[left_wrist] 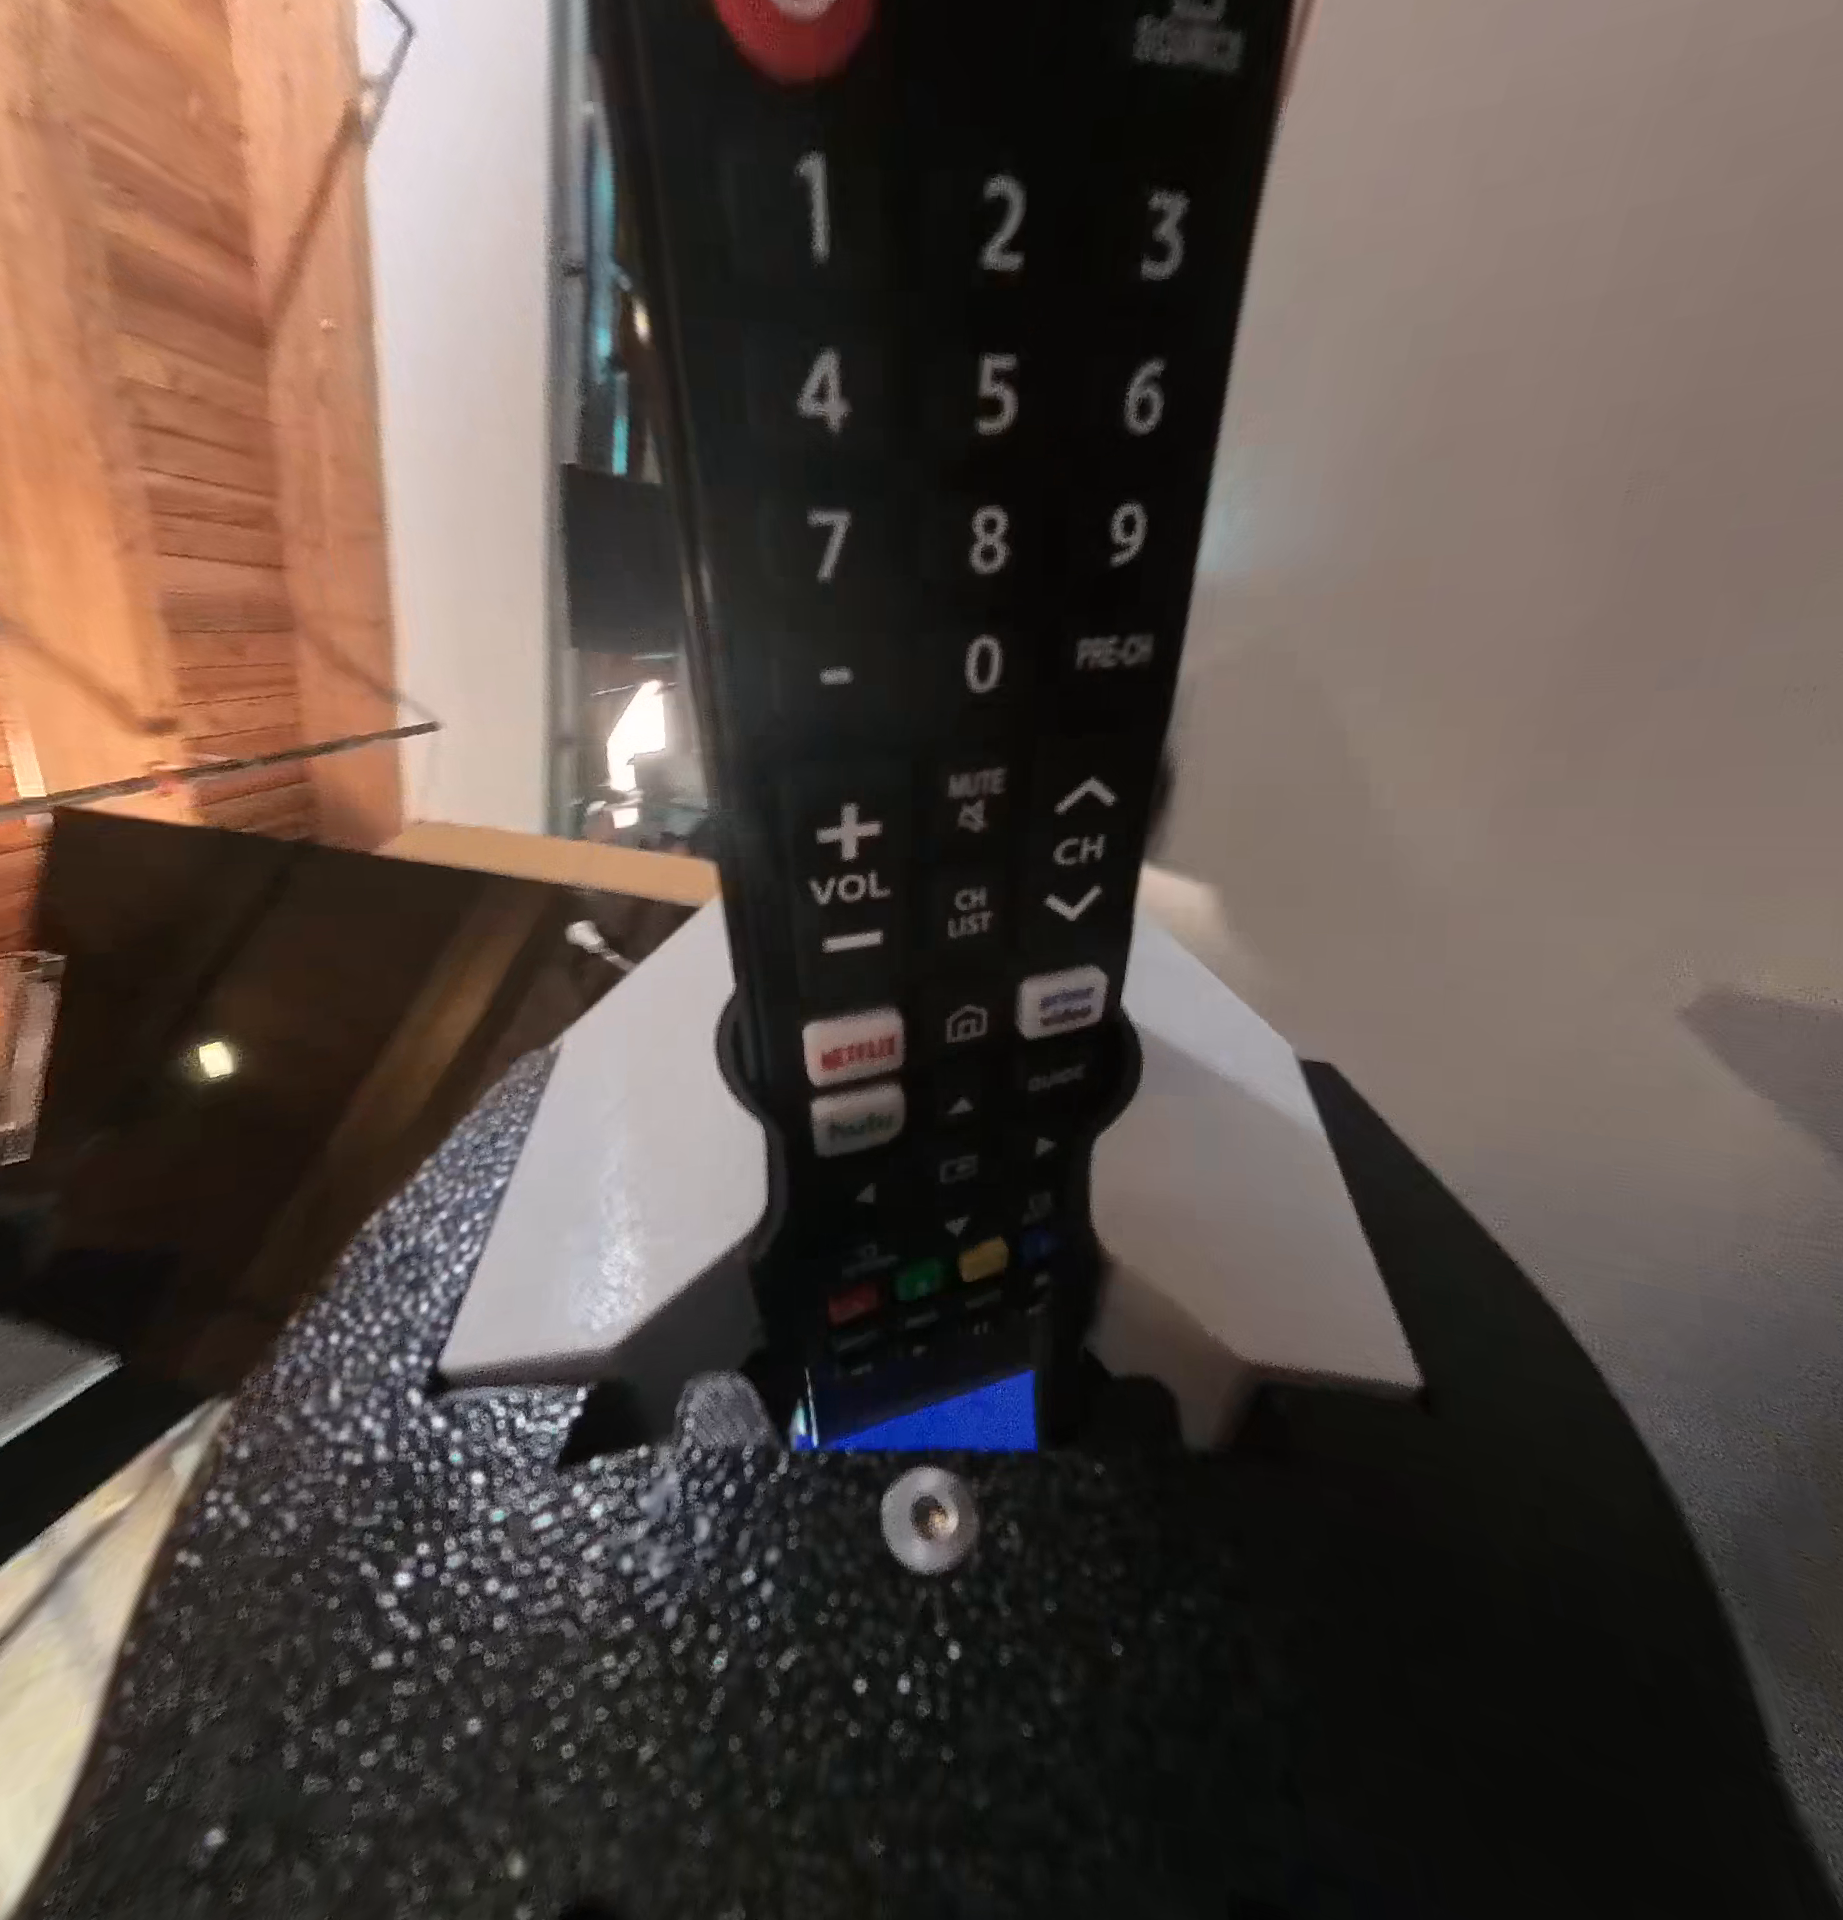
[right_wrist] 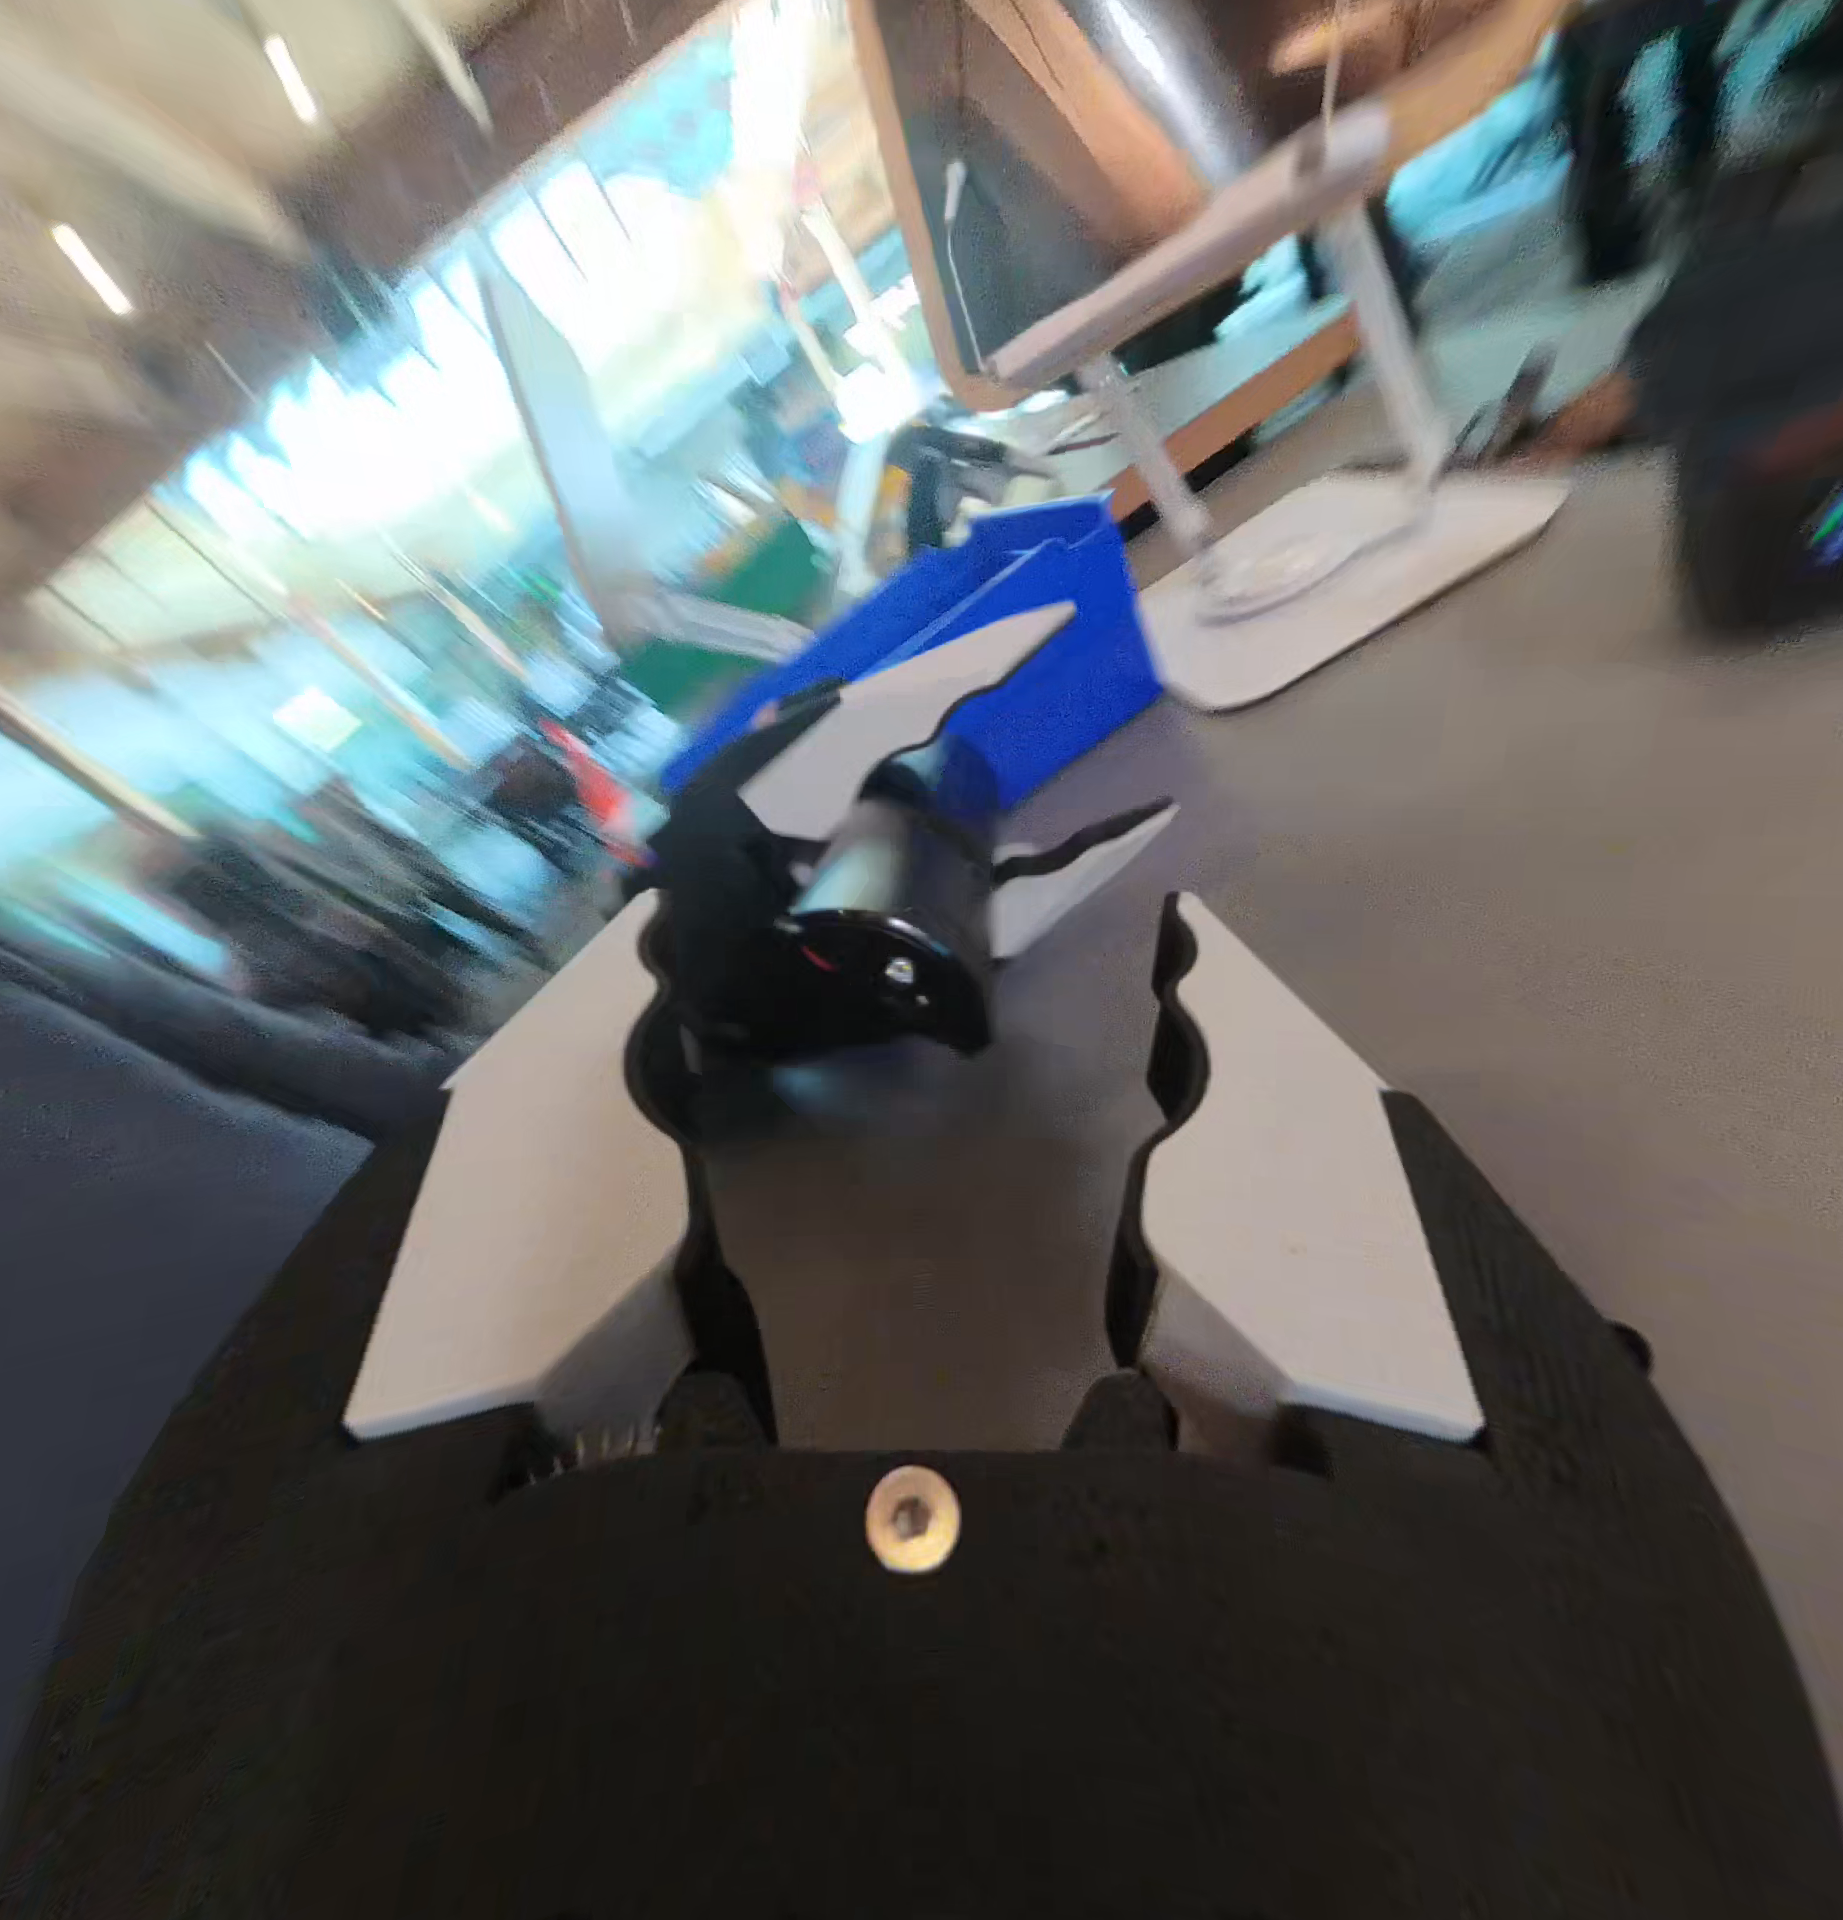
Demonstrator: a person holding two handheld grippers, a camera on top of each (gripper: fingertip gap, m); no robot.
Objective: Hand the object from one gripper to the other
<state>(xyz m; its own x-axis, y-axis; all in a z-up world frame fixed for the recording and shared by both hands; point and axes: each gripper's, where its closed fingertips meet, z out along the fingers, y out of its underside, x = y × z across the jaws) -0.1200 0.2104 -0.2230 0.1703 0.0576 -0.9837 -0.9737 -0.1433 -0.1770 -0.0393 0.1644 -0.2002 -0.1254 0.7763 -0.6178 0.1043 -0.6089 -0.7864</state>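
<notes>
In the left wrist view a black TV remote with white numbers and coloured buttons stands between my white fingers and runs up out of the frame. My left gripper is shut on its lower end. In the right wrist view my right gripper is open and empty, low over a grey surface. Just beyond its fingertips the left gripper shows, blurred, white fingers pointing up and right with something dark and glossy between them. The two grippers are close but apart.
A blue bin sits behind the left gripper. A white stand with a flat base is at the back right on the grey surface. A wood-panelled wall and a dark glossy top are left of the remote.
</notes>
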